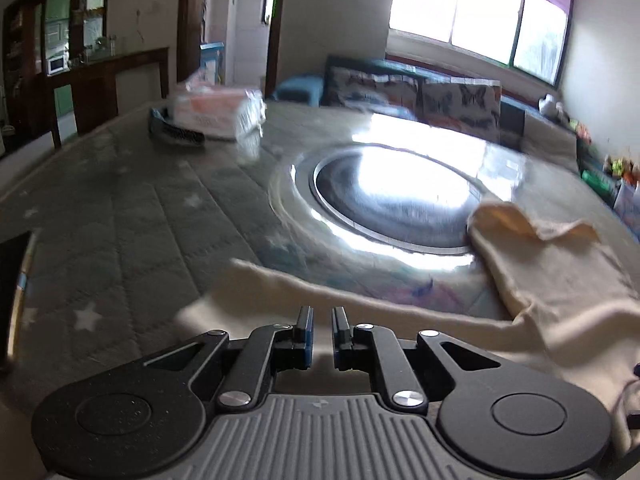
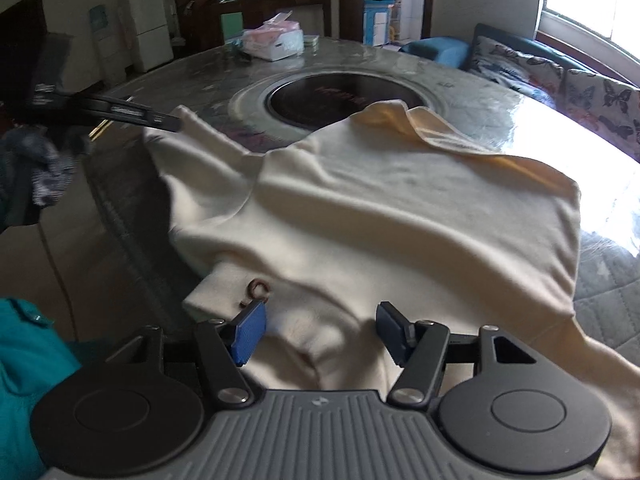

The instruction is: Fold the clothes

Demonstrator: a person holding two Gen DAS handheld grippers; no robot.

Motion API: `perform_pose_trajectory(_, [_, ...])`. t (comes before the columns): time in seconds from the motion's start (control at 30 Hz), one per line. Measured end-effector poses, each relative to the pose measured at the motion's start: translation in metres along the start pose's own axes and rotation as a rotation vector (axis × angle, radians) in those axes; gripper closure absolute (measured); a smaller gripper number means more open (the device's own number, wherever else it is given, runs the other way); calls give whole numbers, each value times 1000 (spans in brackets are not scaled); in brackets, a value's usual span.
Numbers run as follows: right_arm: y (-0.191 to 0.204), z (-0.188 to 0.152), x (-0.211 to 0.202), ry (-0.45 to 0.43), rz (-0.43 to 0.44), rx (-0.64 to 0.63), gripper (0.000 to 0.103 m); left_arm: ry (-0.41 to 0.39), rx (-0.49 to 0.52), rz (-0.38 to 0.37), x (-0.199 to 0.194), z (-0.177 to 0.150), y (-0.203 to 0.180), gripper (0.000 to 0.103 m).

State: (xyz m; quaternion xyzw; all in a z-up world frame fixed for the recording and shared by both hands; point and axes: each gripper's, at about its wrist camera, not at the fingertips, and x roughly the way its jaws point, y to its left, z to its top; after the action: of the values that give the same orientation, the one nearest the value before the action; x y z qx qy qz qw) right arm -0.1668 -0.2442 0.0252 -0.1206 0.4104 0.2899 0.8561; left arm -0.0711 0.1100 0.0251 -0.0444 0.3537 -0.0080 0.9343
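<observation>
Cream garment: soft knit top (image 2: pixel 360 208) spread over the near edge of the round quilted tabletop (image 2: pixel 168 76).
Left gripper (image 2: pixel 176 122): clamped on the garment's far left corner.
Right gripper (image 2: pixel 320 326): jaws apart above cloth, gripping nothing.

Home living-dining room: sofa (image 1: pixel 416 94), fridge (image 2: pixel 150 22), round dining table (image 1: pixel 120 220).

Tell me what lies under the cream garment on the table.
Under the cream garment lies the grey quilted table cover, and its far edge overlaps the rim of the round dark inset. Anything else beneath the cloth is hidden.
</observation>
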Motion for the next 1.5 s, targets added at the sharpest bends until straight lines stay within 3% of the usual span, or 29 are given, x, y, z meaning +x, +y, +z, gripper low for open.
perform_pose_trajectory(0.1, [1,-1,-3,5,19,-2,40,10,25,4,1,5,-6,91])
perform_pose_trajectory(0.3, [-12,11,-13,-35,36,26,40,-32,70,-82,2,34,-36,90])
perform_pose_trajectory(0.4, [-28,22,-16,-77,-11,45,40,-31,86,-128,15,48,-57,90])
perform_pose_trajectory(0.53, [-61,36,-12,-116,-100,88,42,-19,147,-153,42,66,-93,80])
perform_pose_trajectory(0.77, [-129,55,0,-142,-236,195,42,23,226,-147,95,88,-135,80])
perform_pose_trajectory(0.9, [-168,63,14,-136,-288,255,41,56,223,-120,120,95,-141,78])
perform_pose_trajectory(1.1, [-201,68,33,-125,-297,305,41,70,220,-103,144,107,-139,70])
perform_pose_trajectory(1.23, [-212,74,45,-122,-297,319,41,91,91,-33,157,120,-125,71])
perform_pose_trajectory(1.4, [-218,76,54,-117,-273,334,42,92,94,-121,150,120,-121,71])
perform_pose_trajectory(1.5, [-222,76,59,-115,-261,358,49,93,119,-178,148,118,-126,71])
